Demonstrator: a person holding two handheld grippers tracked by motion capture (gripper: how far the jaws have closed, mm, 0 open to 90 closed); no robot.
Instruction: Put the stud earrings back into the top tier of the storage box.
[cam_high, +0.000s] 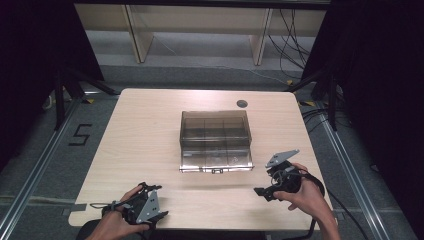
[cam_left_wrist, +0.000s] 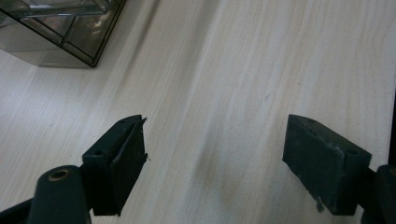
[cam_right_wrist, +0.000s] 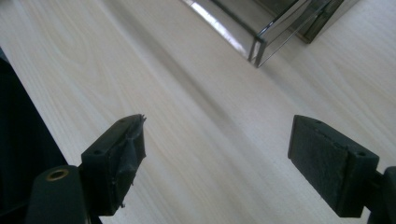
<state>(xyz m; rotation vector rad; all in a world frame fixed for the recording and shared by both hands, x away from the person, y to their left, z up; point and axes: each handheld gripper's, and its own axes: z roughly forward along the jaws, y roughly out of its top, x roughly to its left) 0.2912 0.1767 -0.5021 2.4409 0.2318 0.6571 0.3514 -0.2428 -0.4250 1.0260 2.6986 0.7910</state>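
While shut, organizer box (smoky, compartmented) looks empty

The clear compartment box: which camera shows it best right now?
The high view: the whole clear compartment box sits mid-table, dividers and front latch visible. The left gripper view catches just one corner at its top left; the right gripper view catches one shiny edge and corner at the top.

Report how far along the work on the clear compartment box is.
Done: the clear compartment box sits mid-table with its lid appearing shut, a small latch showing at its front edge.
In hand: nothing. The left gripper and right gripper rest near the table's front edge, jaws open and empty, apart from the box.
Left: any further handling, such as opening it, is not started; the compartments look empty.
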